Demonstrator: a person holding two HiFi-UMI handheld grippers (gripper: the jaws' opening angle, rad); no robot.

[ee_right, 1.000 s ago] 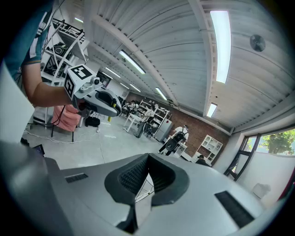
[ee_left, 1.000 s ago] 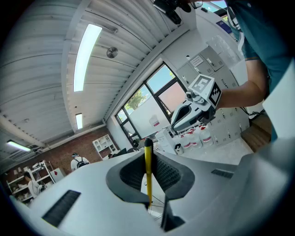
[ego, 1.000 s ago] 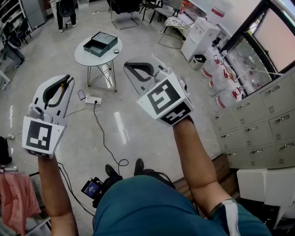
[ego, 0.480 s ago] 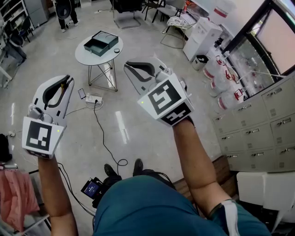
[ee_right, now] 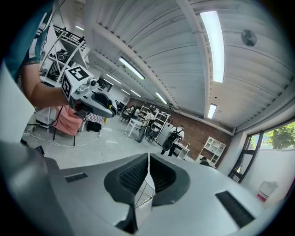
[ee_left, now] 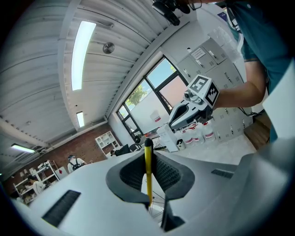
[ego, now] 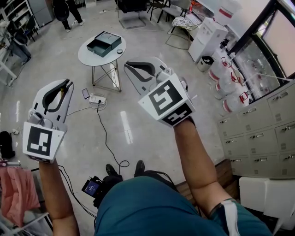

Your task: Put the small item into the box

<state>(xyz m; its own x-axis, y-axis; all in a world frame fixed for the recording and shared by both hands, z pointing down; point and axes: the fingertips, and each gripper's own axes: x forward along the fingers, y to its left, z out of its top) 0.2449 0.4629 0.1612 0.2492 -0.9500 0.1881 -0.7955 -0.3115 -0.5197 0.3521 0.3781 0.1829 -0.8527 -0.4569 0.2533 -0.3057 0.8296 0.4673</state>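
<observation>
A dark teal open box sits on a small round white table far ahead on the floor, with a small round item beside it. My left gripper is raised at the left, well short of the table. In the left gripper view the left gripper is shut on a thin yellow stick with a black tip. My right gripper is held up at centre. In the right gripper view the right gripper is shut with nothing between the pads.
A power strip and a black cable lie on the floor below the table. Grey drawer cabinets and water bottles line the right side. Chairs and a standing person are at the back.
Both grippers keep their pose and their jaws stay as they were. The table and the floor have drifted slightly down and right in the head view.
</observation>
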